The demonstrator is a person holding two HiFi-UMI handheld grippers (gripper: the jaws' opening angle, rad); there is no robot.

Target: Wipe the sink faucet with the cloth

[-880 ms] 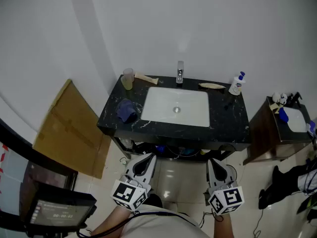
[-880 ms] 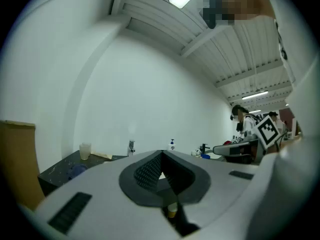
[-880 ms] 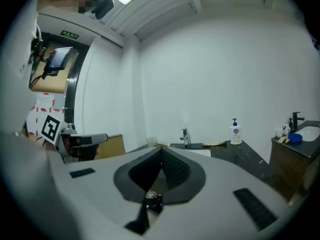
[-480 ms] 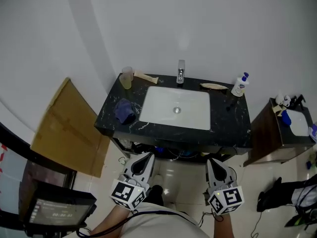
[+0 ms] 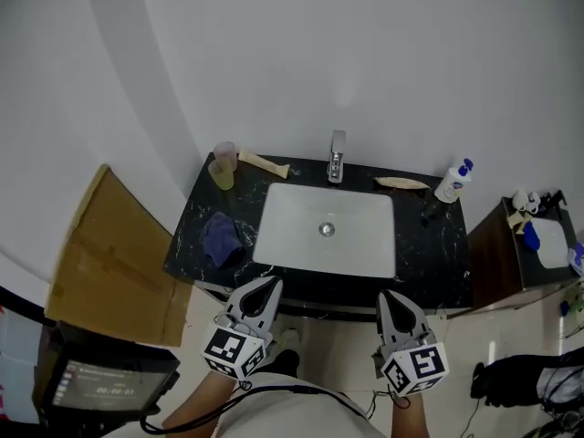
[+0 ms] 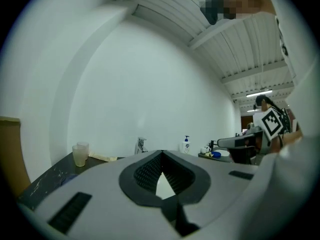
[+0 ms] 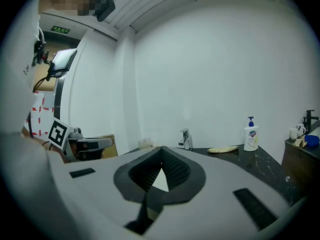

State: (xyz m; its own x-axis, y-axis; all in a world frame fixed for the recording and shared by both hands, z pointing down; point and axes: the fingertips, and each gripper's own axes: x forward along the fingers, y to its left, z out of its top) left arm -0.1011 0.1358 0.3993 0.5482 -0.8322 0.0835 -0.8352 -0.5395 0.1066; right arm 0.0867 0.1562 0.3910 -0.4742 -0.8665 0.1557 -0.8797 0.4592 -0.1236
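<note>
Side cabinet (image 5: 497, 263) partly off-frame

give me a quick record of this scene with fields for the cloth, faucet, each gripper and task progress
cloth: blue cloth, crumpled on the black counter, left of the basin
faucet: faucet upright behind the basin, by the wall
left gripper: left gripper shut, empty, in front of the counter, apart from the cloth
right gripper: right gripper shut, empty, in front of the counter
other items: cup back left, soap bottle back right
task progress: cloth not yet picked up, faucet untouched
</note>
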